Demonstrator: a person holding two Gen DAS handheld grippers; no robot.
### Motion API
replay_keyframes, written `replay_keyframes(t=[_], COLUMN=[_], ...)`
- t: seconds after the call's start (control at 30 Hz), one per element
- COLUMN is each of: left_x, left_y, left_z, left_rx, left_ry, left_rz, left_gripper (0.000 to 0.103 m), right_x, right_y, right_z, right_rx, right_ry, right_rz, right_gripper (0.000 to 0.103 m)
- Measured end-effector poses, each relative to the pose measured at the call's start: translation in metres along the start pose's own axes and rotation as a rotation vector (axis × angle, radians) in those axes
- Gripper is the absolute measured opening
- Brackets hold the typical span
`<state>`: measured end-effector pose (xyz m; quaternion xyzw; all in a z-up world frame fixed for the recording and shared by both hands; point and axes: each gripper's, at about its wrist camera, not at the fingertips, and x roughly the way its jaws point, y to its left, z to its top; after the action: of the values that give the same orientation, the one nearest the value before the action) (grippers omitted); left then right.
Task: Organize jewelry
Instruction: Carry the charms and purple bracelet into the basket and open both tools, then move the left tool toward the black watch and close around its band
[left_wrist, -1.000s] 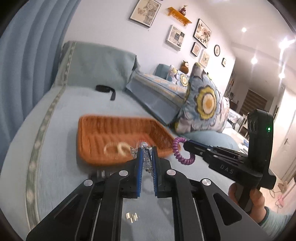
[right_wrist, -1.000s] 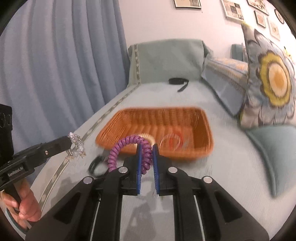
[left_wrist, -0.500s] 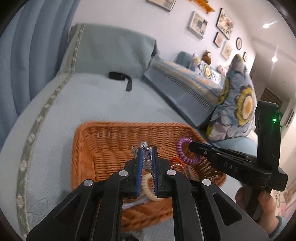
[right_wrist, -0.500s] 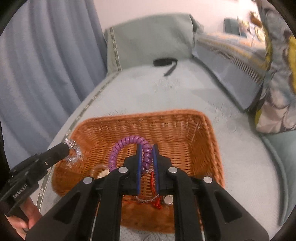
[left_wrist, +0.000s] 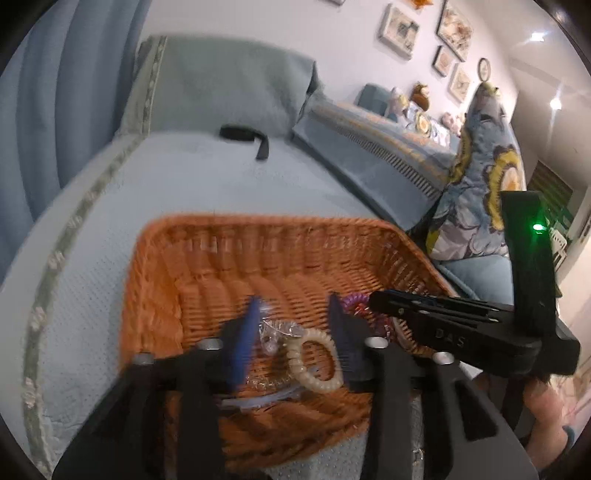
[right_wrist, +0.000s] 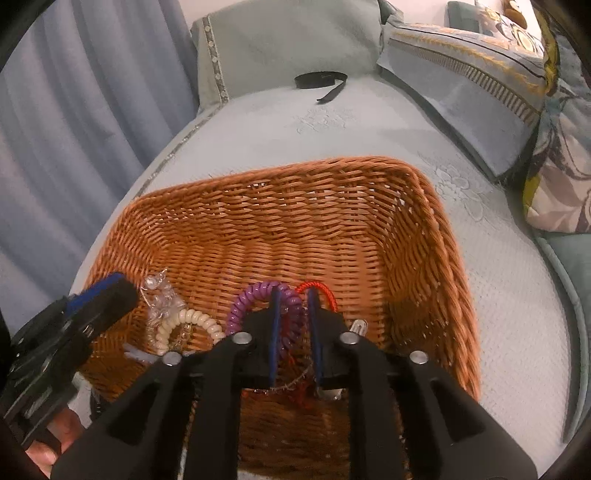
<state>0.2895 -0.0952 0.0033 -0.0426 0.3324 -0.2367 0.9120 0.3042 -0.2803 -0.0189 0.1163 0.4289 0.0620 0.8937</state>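
Over the wicker basket, which sits on the pale blue bed cover, both grippers hang with tips down inside it. Left gripper: fingers spread wide, nothing pinched; clear crystal bracelet lies on the basket floor between them, cream coil hair tie just beside it, toward the basket's near wall. Right gripper: fingers parted a little, purple coil hair tie sits between and around the left finger, looks loose, not squeezed; can't tell for sure if it still touches a pad. Red cord loop next to it in the basket, by the right finger. Black strap well beyond the basket's far wall, near the pillow. Floral cushion off the basket's right side.
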Motion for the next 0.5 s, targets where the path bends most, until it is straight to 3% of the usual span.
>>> replay_keyframes(t=[0.07, 0.27, 0.5], left_x=[-0.017, -0.084, -0.155], left_y=[-0.002, -0.003, -0.001], left_z=[0.000, -0.004, -0.033], left_rx=[0.012, -0.012, -0.038], left_ry=[-0.017, -0.098, -0.168], left_rz=[-0.017, -0.059, -0.056], left_gripper=[0.040, 0.040, 0.042], right_x=[-0.011, -0.062, -0.119], right_y=[-0.003, 0.001, 0.012], right_z=[-0.001, -0.018, -0.066], right_rx=[0.008, -0.009, -0.043], right_ry=[-0.024, -0.078, -0.132], right_rz=[0.009, 0.072, 0.120], right_gripper=[0.034, 0.035, 0.035])
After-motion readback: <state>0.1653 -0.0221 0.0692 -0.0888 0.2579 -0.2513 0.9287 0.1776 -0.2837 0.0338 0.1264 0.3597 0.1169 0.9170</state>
